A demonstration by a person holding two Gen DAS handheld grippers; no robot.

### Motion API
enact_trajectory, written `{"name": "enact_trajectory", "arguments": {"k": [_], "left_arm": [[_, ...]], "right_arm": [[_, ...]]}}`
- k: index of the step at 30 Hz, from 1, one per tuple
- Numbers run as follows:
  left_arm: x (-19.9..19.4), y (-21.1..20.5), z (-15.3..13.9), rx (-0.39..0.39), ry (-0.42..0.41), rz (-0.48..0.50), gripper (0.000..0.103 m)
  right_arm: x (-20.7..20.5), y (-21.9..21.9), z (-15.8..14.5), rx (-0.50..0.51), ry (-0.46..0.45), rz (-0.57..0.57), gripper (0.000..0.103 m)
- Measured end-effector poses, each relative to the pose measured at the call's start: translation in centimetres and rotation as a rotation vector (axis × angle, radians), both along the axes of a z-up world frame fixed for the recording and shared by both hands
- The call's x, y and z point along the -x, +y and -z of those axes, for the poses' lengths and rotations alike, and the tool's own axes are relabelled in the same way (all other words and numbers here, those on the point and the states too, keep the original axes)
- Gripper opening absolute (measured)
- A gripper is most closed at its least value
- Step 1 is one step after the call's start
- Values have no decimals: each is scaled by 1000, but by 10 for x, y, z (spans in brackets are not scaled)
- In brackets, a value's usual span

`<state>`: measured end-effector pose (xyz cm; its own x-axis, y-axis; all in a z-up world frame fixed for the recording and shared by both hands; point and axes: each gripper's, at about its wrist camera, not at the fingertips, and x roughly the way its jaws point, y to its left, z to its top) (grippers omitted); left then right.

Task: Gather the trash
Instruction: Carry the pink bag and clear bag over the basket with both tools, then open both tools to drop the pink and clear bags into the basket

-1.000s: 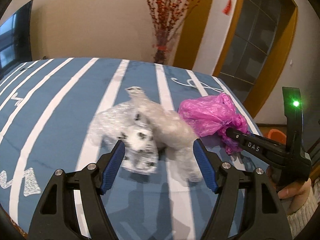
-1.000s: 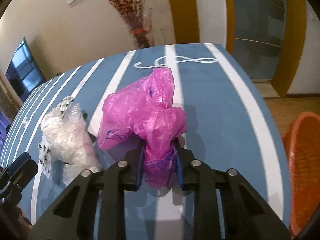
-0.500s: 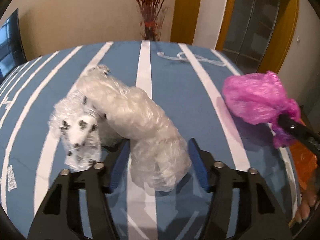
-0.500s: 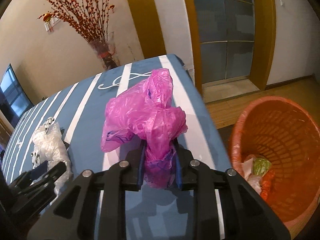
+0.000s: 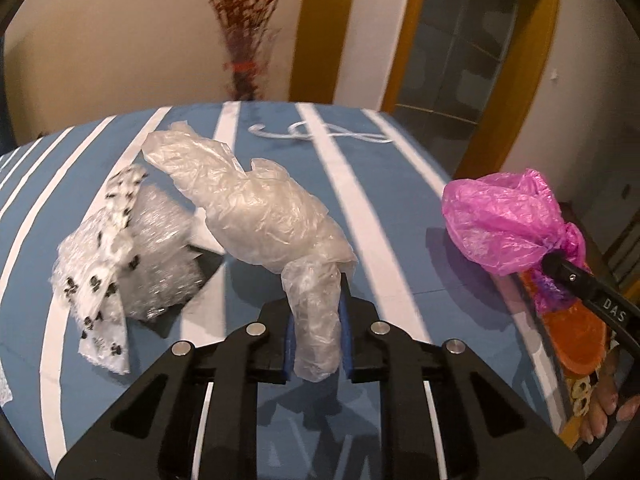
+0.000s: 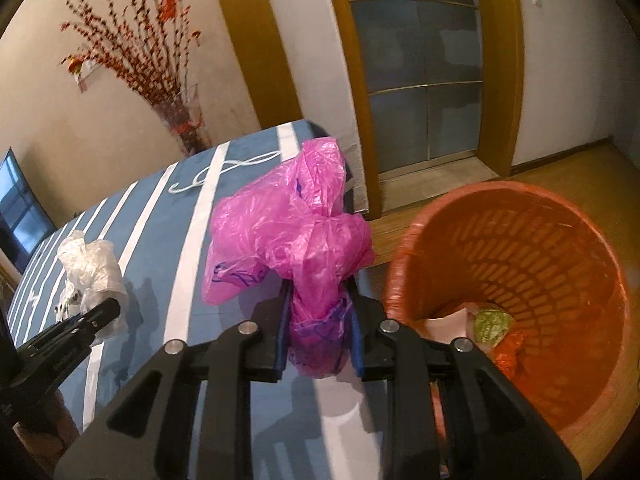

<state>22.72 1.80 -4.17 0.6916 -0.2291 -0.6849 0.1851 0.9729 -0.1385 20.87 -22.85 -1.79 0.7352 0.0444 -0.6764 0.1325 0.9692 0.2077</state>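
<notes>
My left gripper [image 5: 317, 334] is shut on the near end of a crumpled clear plastic bag [image 5: 260, 204], which stretches away over the blue striped tablecloth [image 5: 384, 200]. Left of it lies a clear wrapper with black spots [image 5: 108, 268]. My right gripper [image 6: 319, 330] is shut on a crumpled pink plastic bag [image 6: 292, 232] and holds it at the table's right edge, beside an orange slatted basket [image 6: 520, 280] on the floor. The pink bag [image 5: 508, 220] and the right gripper's arm show at the right of the left wrist view. The left gripper's tip [image 6: 100, 312] shows beside the clear bag [image 6: 92, 268].
The basket holds some trash, a green wrapper [image 6: 492, 320] among it. A glass vase of red branches [image 6: 176, 108] stands at the table's far end near a white cord [image 5: 320, 134]. A wood-framed glass door [image 6: 420, 80] stands behind the basket. A hand [image 5: 608, 404] shows at lower right.
The left jaws have gone from wide open around the clear bag to shut on its near end. The right gripper has carried the pink bag rightward off the table's edge toward the basket.
</notes>
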Motion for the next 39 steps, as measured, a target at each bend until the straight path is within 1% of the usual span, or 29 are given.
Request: {"name": "enact_trajectory", "arguments": {"k": [9, 18, 24, 31, 39], "left_arm": [[9, -43, -17, 15, -41, 98, 17], [15, -103, -26, 47, -54, 239, 17], [21, -146, -33, 69, -65, 347, 17], [20, -189, -37, 86, -65, 445, 17], [21, -220, -29, 96, -31, 505, 17]], "right_arm": [[37, -44, -18, 20, -69, 117, 25], [76, -84, -29, 87, -118, 245, 25], [98, -110, -37, 104, -152, 322, 25], [110, -135, -39, 90, -174, 386, 25], [115, -158, -31, 68, -170, 435, 25]]}}
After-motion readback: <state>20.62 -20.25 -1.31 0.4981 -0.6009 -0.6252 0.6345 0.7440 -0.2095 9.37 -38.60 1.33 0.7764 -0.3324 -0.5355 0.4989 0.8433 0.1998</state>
